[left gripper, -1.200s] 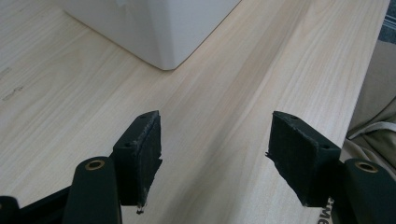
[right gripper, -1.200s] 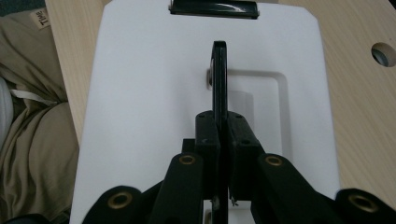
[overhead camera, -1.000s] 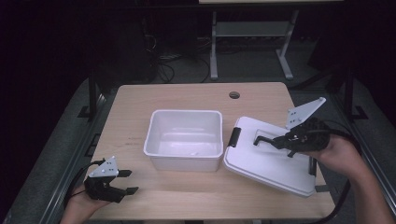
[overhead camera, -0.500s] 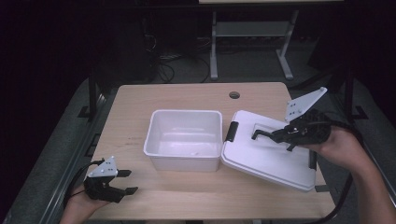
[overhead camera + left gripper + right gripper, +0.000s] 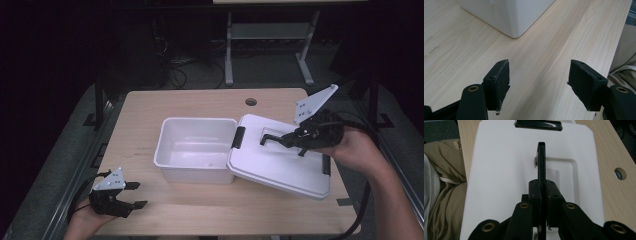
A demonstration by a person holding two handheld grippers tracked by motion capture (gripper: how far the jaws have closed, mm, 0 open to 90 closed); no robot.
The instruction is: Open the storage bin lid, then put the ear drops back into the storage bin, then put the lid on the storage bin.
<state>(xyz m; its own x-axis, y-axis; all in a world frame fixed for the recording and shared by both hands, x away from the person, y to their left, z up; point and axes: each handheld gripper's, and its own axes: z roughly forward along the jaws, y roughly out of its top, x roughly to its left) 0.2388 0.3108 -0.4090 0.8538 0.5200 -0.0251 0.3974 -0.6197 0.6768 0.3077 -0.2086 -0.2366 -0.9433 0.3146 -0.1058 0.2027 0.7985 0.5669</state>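
The lid [image 5: 280, 162] has tilted up against the tub [image 5: 195, 150]; the right gripper [image 5: 541, 187] clamps its thin black handle [image 5: 541, 160], while the left gripper [image 5: 539, 82] stands apart.

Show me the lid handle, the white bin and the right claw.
Handle [image 5: 541, 157], right gripper view, on its upright black bar.
Bin [image 5: 192, 150], high view, on its bare inner floor.
Right claw [image 5: 285, 140], high view, at the tips clamped on the handle.
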